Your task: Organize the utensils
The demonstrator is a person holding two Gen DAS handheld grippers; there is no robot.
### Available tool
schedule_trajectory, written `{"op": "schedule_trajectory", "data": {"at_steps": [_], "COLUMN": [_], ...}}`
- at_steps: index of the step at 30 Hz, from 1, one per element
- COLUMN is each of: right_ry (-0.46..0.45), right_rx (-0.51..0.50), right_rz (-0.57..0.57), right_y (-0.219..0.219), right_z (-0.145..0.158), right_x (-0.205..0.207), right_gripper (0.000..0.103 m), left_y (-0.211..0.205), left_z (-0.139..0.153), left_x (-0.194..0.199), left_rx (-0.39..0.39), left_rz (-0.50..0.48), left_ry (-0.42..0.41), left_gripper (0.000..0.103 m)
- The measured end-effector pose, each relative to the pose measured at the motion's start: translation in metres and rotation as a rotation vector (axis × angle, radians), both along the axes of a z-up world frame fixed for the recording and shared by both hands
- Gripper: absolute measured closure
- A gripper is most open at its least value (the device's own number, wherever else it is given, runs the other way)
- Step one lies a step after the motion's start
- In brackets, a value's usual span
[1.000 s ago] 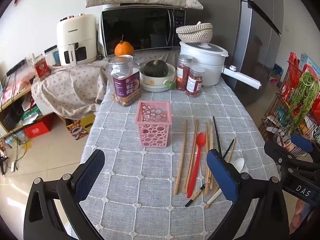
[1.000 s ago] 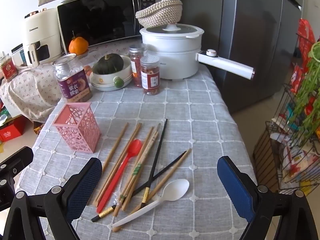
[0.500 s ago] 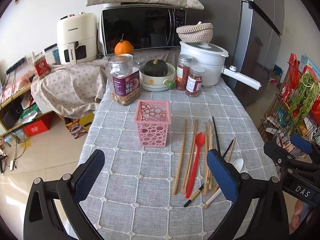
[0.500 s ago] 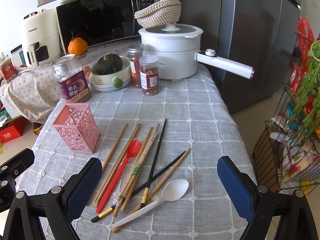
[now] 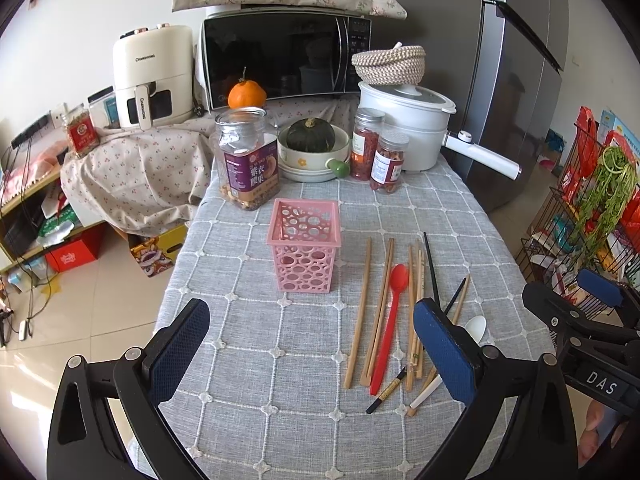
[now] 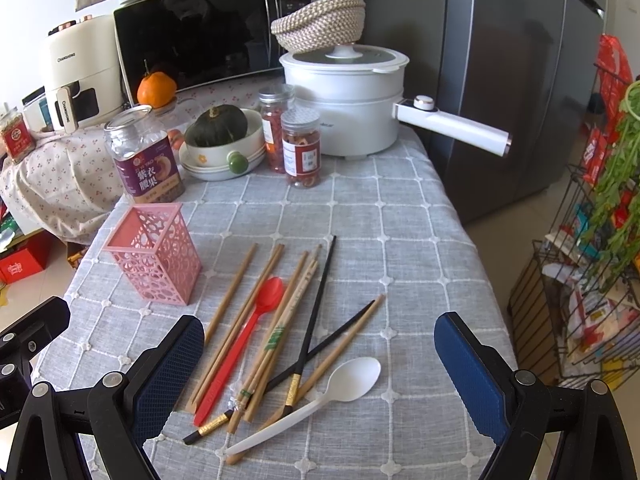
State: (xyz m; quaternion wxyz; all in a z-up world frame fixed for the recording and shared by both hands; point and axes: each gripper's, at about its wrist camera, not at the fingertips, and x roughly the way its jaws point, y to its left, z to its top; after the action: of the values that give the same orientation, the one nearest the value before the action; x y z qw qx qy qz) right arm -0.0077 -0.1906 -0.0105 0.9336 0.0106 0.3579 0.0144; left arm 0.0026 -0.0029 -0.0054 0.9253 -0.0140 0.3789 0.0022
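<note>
We are looking over a table [image 5: 256,360] draped in a grey checked cloth, with a microwave [image 5: 286,62], a white pot [image 5: 404,128] and jars standing along its far end. A pink perforated holder [image 5: 304,250] is standing upright and empty near the table's middle. Just to its right, wooden chopsticks [image 6: 232,296], a red spoon [image 6: 244,340], black chopsticks [image 6: 316,320] and a white spoon [image 6: 320,396] are lying loose and partly crossing. We are holding the left gripper [image 5: 310,356] with jaws spread wide, gripping nothing, above the cloth, and the right gripper [image 6: 316,364] likewise wide apart and empty over the utensils
</note>
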Motion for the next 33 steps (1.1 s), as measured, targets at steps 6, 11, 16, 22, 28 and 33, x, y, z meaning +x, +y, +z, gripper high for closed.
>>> {"op": "schedule_trajectory", "data": {"at_steps": [6,11,16,22,28,33], "right_ry": [0.000,0.000,0.002,0.005,0.006,0.009], "right_rx": [0.001,0.001,0.002,0.003,0.003,0.007], "right_rz": [0.000,0.000,0.001,0.003,0.003,0.001], "right_y": [-0.0004,-0.0004,0.0007,0.0023,0.0023,0.0026], "right_z": [0.0000,-0.0002,-0.0015,-0.0038,-0.0037,-0.0055], "right_x": [0.0001,-0.0001,-0.0003,-0.0008,-0.0004,-0.0002], "right_gripper": [0.007,0.007,0.007,0.007,0.007,0.007], "left_y": [0.0001,0.0000,-0.0002,-0.0019,-0.0030,-0.0038], "left_z": [0.0000,0.0000,-0.0001,-0.0012,-0.0013,-0.0015], "left_x": [0.0000,0.0000,0.0000,0.0008,0.0008,0.0008], "left_rx": [0.001,0.000,0.000,0.002,0.004,0.005], "left_rz": [0.000,0.000,0.000,-0.001,0.000,0.000], "left_ry": [-0.001,0.000,0.000,-0.002,-0.004,-0.004], "left_gripper": [0.000,0.000,0.000,0.000,0.000,0.000]}}
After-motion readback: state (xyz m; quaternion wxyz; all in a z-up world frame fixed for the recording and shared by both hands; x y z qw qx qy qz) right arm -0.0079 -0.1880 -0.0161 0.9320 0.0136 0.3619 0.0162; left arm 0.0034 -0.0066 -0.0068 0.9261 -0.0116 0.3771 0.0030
